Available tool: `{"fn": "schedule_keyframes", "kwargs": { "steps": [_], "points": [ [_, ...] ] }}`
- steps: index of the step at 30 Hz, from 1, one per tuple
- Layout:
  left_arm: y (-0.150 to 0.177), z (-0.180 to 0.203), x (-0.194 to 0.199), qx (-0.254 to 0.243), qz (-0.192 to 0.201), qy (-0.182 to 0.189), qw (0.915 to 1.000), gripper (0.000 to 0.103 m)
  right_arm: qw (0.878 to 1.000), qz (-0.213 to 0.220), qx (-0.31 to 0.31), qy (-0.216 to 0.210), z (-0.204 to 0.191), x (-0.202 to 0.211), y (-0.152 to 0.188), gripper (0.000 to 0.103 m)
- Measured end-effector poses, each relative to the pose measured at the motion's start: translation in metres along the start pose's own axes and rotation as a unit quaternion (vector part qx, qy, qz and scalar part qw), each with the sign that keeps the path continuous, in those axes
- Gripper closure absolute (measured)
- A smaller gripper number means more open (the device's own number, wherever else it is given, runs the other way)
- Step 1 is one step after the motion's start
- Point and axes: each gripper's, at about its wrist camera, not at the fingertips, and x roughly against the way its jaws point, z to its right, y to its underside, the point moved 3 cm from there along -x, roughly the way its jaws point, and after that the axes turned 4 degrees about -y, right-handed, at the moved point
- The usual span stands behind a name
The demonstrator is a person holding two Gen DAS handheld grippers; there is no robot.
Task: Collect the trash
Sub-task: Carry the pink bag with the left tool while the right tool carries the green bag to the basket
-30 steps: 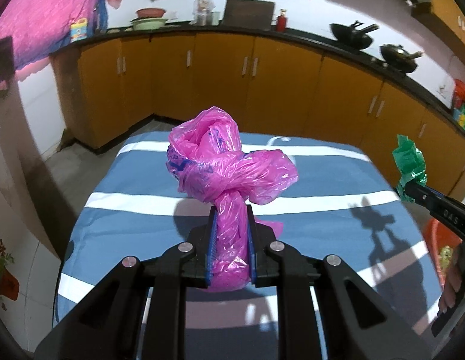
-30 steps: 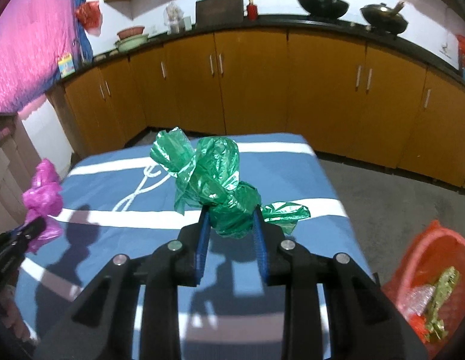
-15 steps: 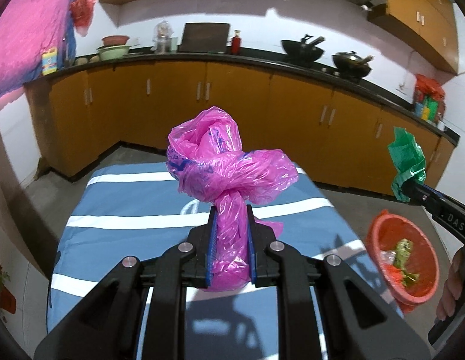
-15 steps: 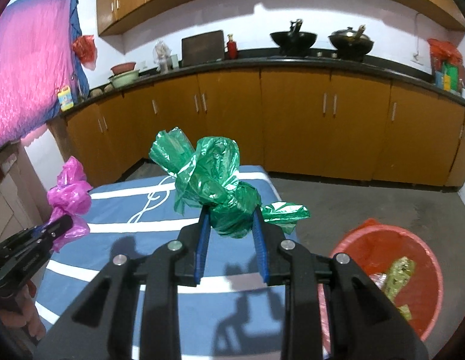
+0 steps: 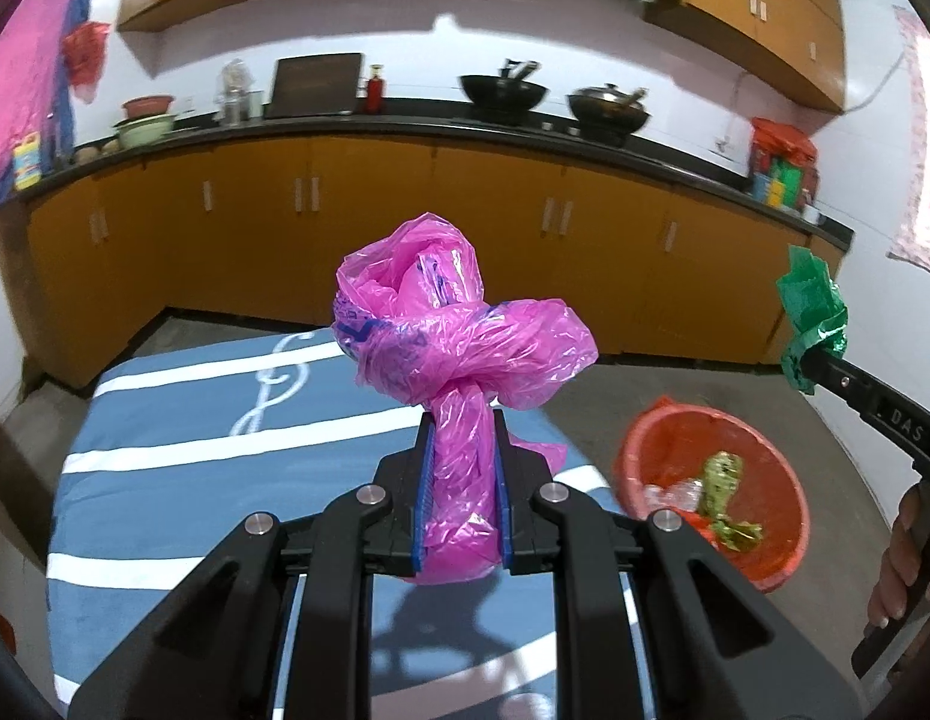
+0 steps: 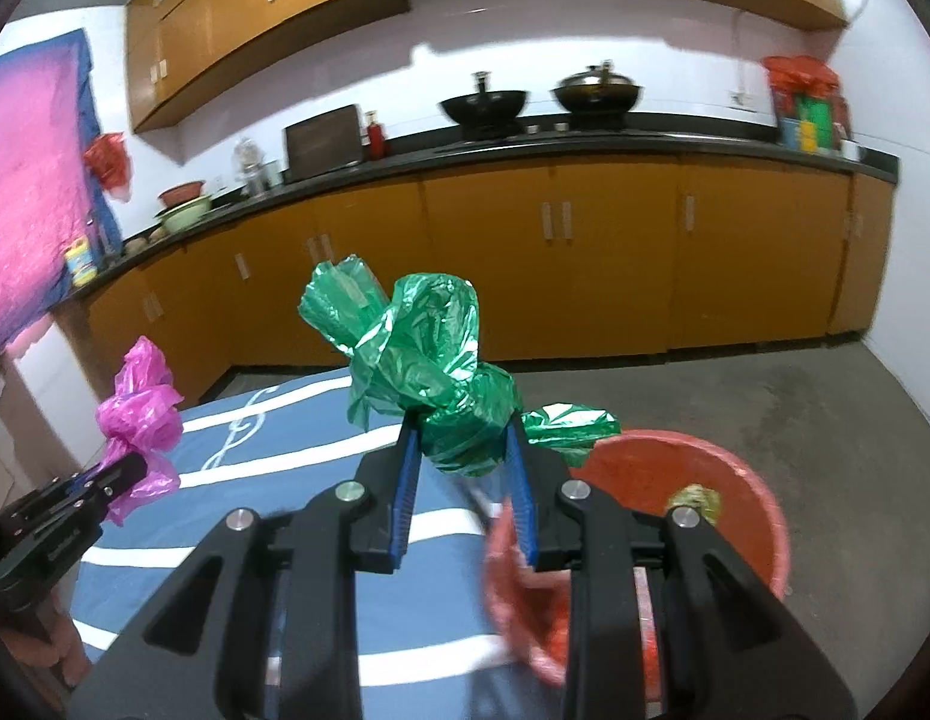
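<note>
My left gripper (image 5: pixel 462 426) is shut on a knotted pink plastic bag (image 5: pixel 453 336), held in the air over the right part of the blue striped table (image 5: pixel 195 456). My right gripper (image 6: pixel 462 432) is shut on a knotted green plastic bag (image 6: pixel 429 360), held just left of and above an orange-red basin (image 6: pixel 747 498) on the floor. In the left wrist view the basin (image 5: pixel 771 468) sits right of the table with some trash in it, and the green bag (image 5: pixel 810 312) shows at the right edge. The pink bag (image 6: pixel 141 414) appears at the left of the right wrist view.
Orange cabinets (image 5: pixel 465 228) under a dark counter run along the far wall, with woks (image 5: pixel 504 90) and bowls on top. Grey concrete floor (image 6: pixel 795 408) lies around the basin. A person's fingers (image 5: pixel 897 564) grip the right gripper's handle. A pink cloth (image 6: pixel 27 198) hangs at the left.
Both grippers have swung to the right and risen, each with its bag. The basin, at the frame edge before, now lies well in view near both grippers.
</note>
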Motion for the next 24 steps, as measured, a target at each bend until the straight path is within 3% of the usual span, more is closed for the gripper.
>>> {"fn": "schedule_keyframes", "kwargs": {
  "steps": [11, 24],
  "points": [
    [0.010, 0.084, -0.021, -0.020, -0.019, 0.065, 0.9975, 0.086, 0.997, 0.004, -0.053, 0.062, 0.096, 0.025, 0.015, 0.075],
    [0.029, 0.162, -0.041, -0.070, -0.034, 0.115, 0.9903, 0.087, 0.993, -0.003, -0.083, 0.078, 0.141, 0.025, 0.033, 0.075]
  ]
}}
